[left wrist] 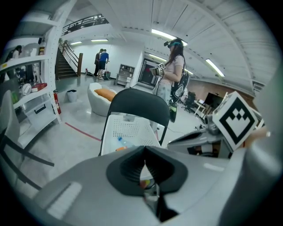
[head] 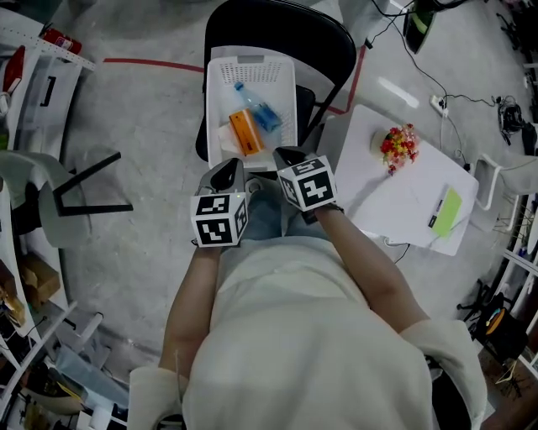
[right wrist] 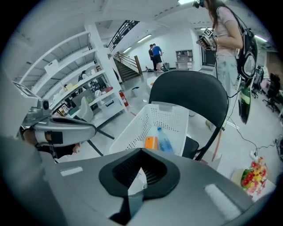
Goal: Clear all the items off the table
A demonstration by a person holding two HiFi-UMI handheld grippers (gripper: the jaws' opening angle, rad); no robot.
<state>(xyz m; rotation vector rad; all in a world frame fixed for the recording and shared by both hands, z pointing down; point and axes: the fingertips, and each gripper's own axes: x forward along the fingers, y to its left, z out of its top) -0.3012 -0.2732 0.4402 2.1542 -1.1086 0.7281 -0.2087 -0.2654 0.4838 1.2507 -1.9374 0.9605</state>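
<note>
Both tools are pressed together and empty, left tool (head: 229, 172) and right tool (head: 290, 155) side by side at the near rim of the white basket (head: 217, 101) on the chair (head: 277, 25). Bottle (head: 259, 109) and orange box (head: 245, 132) sit inside it. A flower bunch (head: 398, 144) and green card (head: 446, 212) lie on the counter (head: 403, 201) off to the right. I'd spread the right tool before reaching, then pinch the bunch gently.

Head view overhead, steeply down, both gripper views low, facing forward, all share basket (head: 252, 74)
</note>
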